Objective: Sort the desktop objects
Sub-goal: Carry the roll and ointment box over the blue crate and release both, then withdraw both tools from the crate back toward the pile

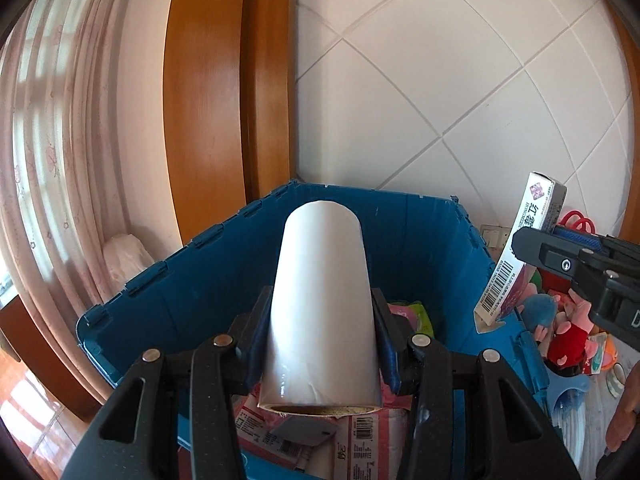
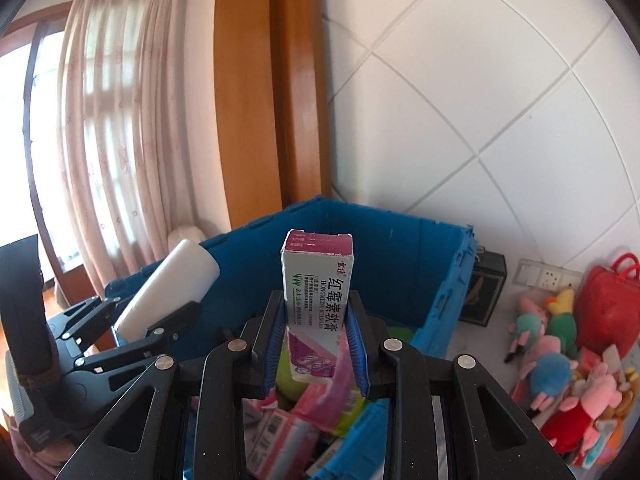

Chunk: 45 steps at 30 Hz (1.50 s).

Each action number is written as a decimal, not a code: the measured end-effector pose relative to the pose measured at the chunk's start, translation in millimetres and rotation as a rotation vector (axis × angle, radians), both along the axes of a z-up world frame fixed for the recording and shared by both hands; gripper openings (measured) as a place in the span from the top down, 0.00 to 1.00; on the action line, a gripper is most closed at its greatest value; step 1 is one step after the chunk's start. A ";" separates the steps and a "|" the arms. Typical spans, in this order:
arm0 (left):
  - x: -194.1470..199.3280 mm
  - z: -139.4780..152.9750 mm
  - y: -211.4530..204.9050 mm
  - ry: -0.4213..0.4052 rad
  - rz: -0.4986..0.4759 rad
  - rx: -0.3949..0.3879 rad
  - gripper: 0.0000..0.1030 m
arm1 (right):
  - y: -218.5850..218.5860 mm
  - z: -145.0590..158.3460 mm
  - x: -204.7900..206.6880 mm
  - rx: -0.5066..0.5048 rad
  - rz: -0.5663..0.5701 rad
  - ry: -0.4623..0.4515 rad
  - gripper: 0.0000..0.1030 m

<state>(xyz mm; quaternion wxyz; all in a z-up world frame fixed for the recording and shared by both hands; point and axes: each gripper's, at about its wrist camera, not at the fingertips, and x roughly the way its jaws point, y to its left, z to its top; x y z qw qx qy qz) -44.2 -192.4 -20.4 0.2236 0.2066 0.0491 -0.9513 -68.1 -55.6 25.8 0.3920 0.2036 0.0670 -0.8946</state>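
My left gripper [image 1: 322, 320] is shut on a white roll of plastic film [image 1: 322, 292] and holds it above the open blue crate [image 1: 168, 280]. The roll also shows in the right wrist view [image 2: 172, 284], held by the left gripper [image 2: 160, 316]. My right gripper [image 2: 316, 344] is shut on a white and purple ointment box [image 2: 316, 292], held upright over the blue crate [image 2: 400, 264]. That box shows at the right of the left wrist view [image 1: 520, 248], with the right gripper [image 1: 536, 256] around it.
The crate holds pink packets [image 1: 360, 432] and other packages [image 2: 320, 400]. Plush toys [image 2: 560, 360] and a red bag [image 2: 612, 304] lie on the desk to the right. A tiled wall [image 2: 480, 120] stands behind, with a wooden frame [image 2: 280, 120] and a curtain [image 2: 120, 120] to the left.
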 end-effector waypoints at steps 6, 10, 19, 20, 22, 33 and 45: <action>-3.2 -4.5 -8.1 -0.009 0.003 0.015 0.47 | -18.8 -9.3 -1.3 0.076 -0.037 0.018 0.69; 5.5 -0.6 -9.0 0.023 0.025 -0.006 0.20 | -21.1 -10.1 1.5 0.096 -0.061 0.043 0.32; 21.9 2.1 -13.8 0.038 0.003 0.013 0.16 | -1.2 -3.3 18.2 0.097 -0.147 0.146 0.00; 22.9 3.4 -11.6 0.038 -0.002 0.017 0.16 | 2.9 -3.5 20.1 0.097 -0.154 0.151 0.00; 24.3 5.0 -8.0 0.035 -0.028 0.044 0.16 | 10.9 -3.9 22.1 0.093 -0.166 0.150 0.00; 38.9 25.4 50.7 0.120 -0.108 0.026 0.16 | 97.2 -7.8 33.3 0.046 -0.297 0.140 0.00; 15.4 37.4 182.4 0.146 -0.323 0.018 0.16 | 279.8 -31.2 10.7 0.056 -0.600 0.062 0.00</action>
